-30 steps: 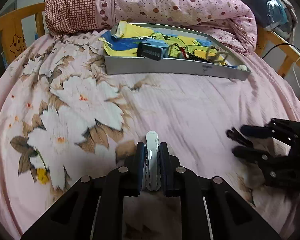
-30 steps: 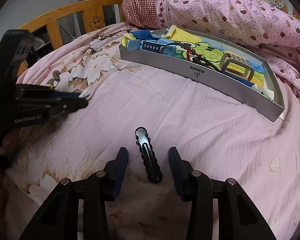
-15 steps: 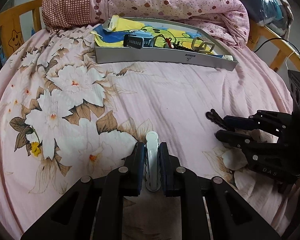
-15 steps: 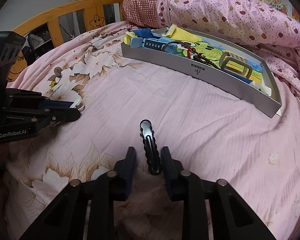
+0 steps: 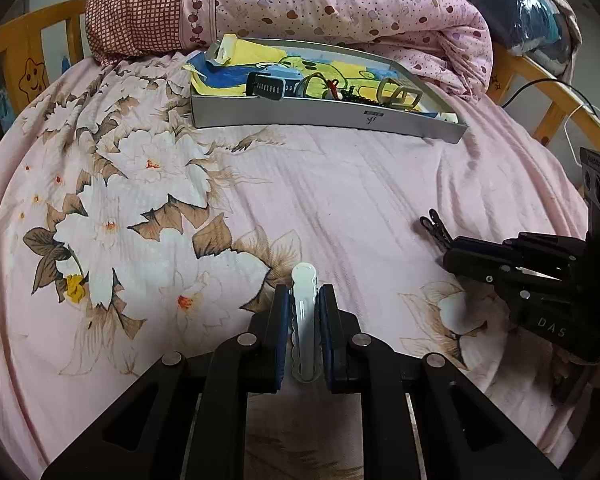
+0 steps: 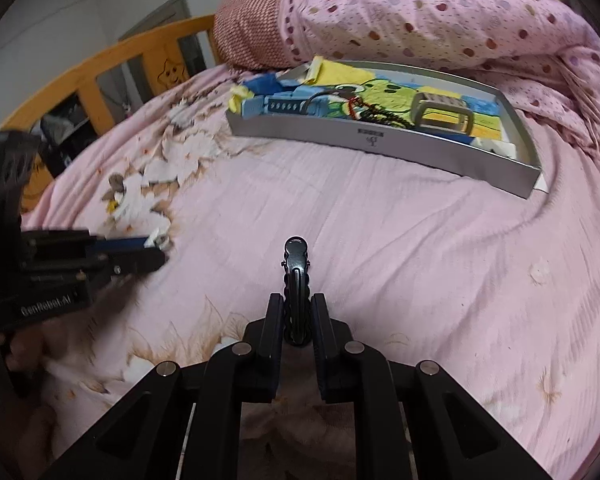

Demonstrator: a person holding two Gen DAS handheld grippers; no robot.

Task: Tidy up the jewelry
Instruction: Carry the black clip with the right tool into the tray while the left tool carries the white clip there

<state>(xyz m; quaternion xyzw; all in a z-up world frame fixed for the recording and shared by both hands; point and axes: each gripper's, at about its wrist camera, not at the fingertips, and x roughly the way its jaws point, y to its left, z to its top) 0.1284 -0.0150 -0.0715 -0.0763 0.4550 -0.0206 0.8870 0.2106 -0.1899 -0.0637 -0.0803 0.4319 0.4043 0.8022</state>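
Hair clips: my two task items. My left gripper [image 5: 305, 330] is pinching the white clip [image 5: 305, 320]; my right gripper [image 6: 297, 320] is pinching the black clip [image 6: 296, 292].
White clip, location: clamped between my left fingers above the floral bedsheet [image 5: 340, 208], rounded tip protruding forward.
White clip, axis: long axis runs parallel to my fingers and points at the tray [image 5: 324, 116].
Black clip, location: clamped between my right fingers, about half its length projecting ahead of them.
Black clip, axis: long axis in line with my fingers, rounded end aimed at the tray's near wall [image 6: 380, 142].
Key relation: the tray lies straight ahead of both tools, well apart from them, across open sheet. I judge that the coming move is a forward carry over the near wall, then a release.
Nearer tool: cannot tell with confidence; the fisheye distorts depth, and both appear about equally far from the tray.
Tray contents: a watch with a perforated strap [image 5: 274, 86], a dark beaded string [image 6: 374, 112] and a grey band [image 6: 444, 114] on a cartoon-printed liner.
Surroundings: a pink spotted quilt [image 5: 340, 0] lies behind the tray; a yellow wooden bed rail [image 6: 112, 60] runs along the left.
Risk: a clip may snag on the tray's near wall if carried low.
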